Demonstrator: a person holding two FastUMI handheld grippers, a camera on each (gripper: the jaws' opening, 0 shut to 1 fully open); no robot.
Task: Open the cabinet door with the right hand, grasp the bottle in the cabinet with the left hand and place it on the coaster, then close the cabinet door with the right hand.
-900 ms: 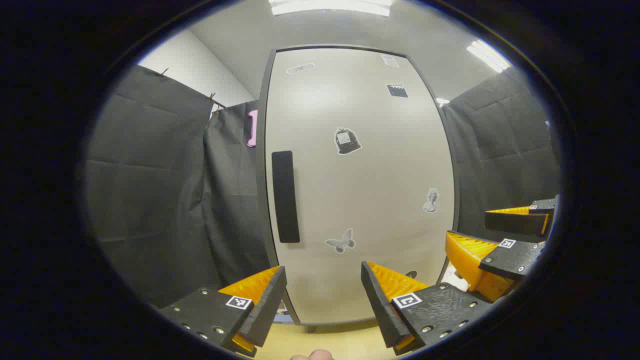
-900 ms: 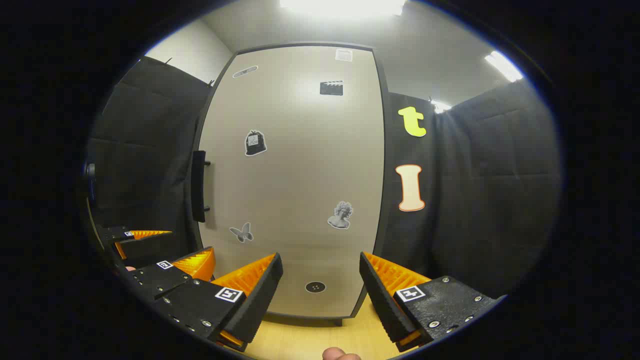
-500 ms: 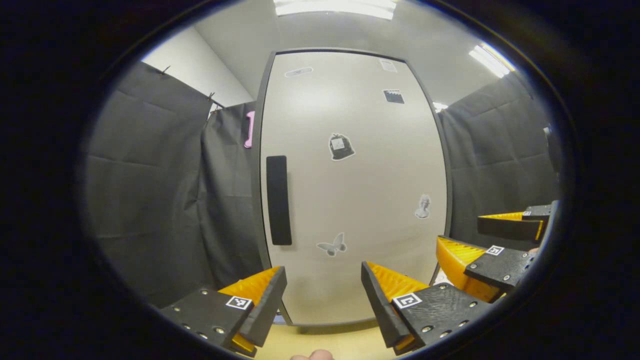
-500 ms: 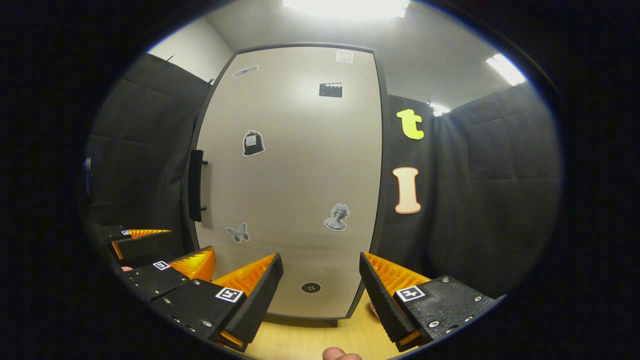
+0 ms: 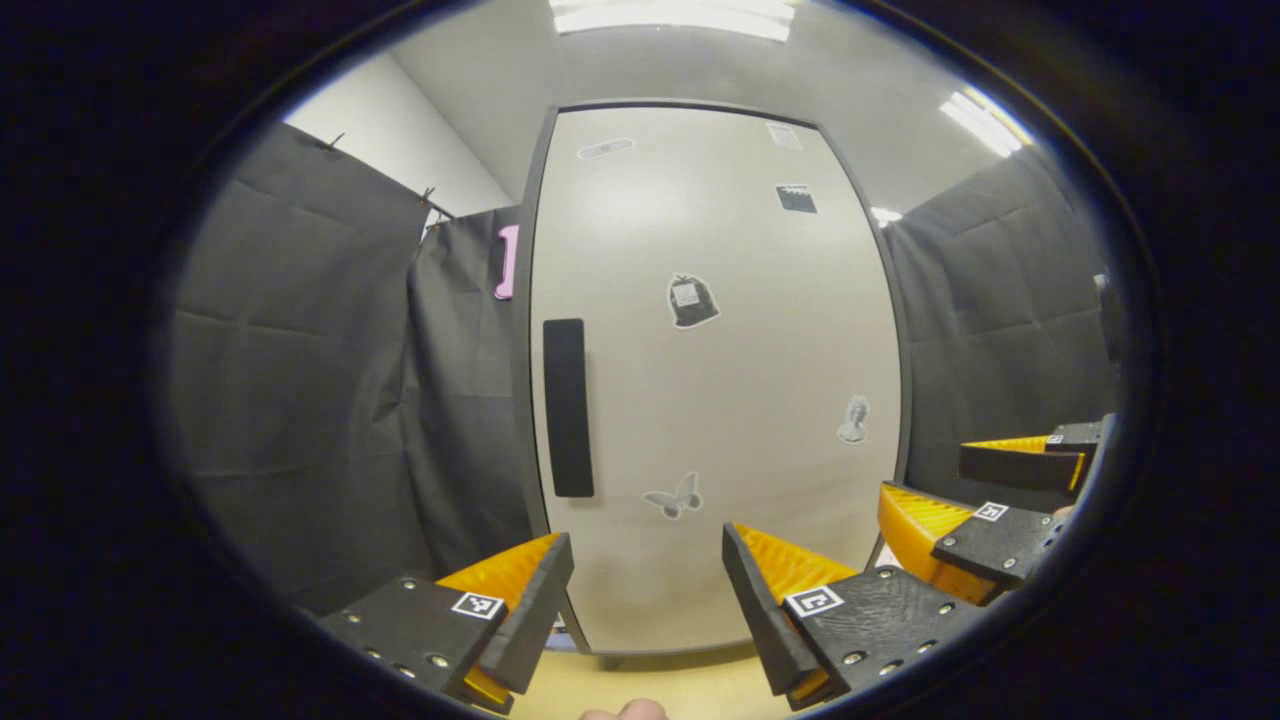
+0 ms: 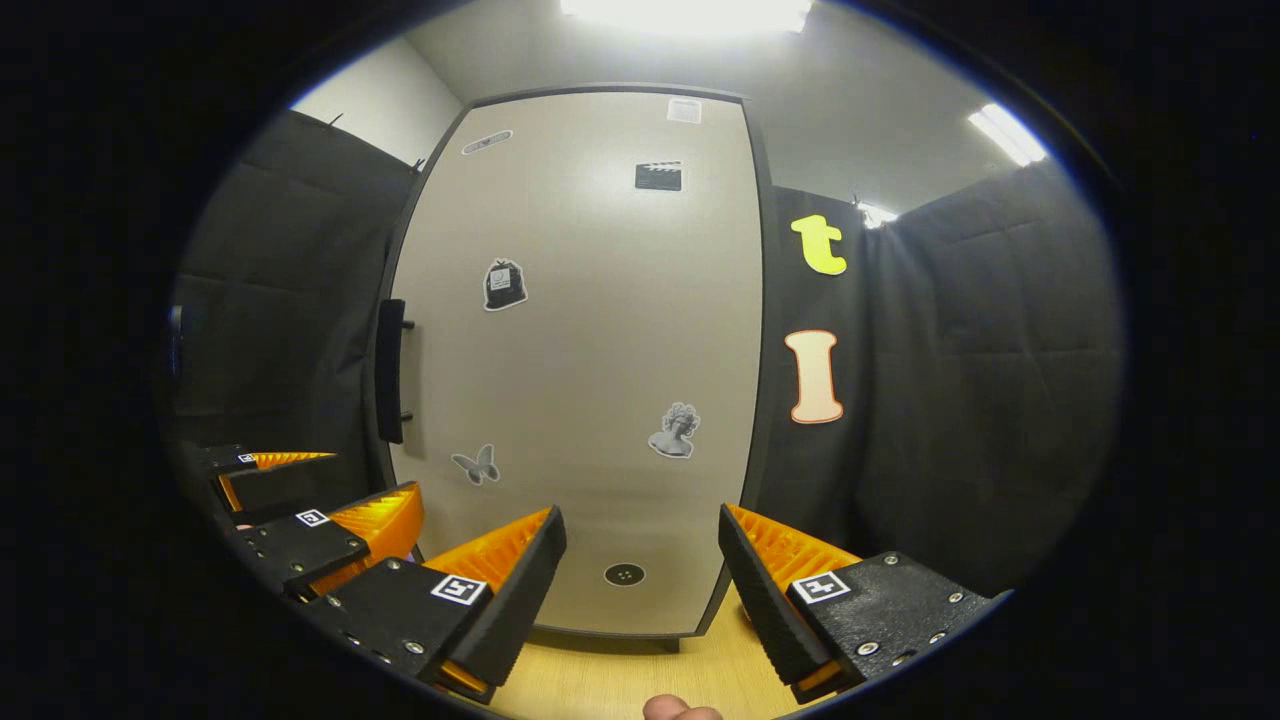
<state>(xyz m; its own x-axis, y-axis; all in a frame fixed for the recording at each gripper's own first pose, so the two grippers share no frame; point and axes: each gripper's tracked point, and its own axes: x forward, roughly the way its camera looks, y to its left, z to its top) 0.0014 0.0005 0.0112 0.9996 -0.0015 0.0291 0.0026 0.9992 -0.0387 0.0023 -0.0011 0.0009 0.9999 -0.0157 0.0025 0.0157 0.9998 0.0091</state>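
A tall beige cabinet door (image 5: 720, 400) with a dark frame and several stickers stands shut in front of me, its black bar handle (image 5: 568, 408) on the left side. My left gripper (image 5: 648, 600) is open and empty, a short way in front of the door's lower part. The right gripper view shows the same door (image 6: 590, 380), the handle (image 6: 390, 370) edge-on at its left. My right gripper (image 6: 640, 590) is open with nothing between its fingers. The right gripper (image 5: 1000, 490) shows at the left gripper view's right edge, the left gripper (image 6: 310, 500) at the right gripper view's lower left.
Black cloth walls (image 5: 300, 380) flank the cabinet on both sides. A light wooden tabletop (image 6: 620, 680) runs under the cabinet's foot. Ceiling lights (image 6: 690, 12) glow overhead. A fingertip (image 6: 680, 710) shows at the bottom edge.
Both grippers have drifted only slightly in front of the shut door; the door sits a little lower in the left gripper view. Both stay open.
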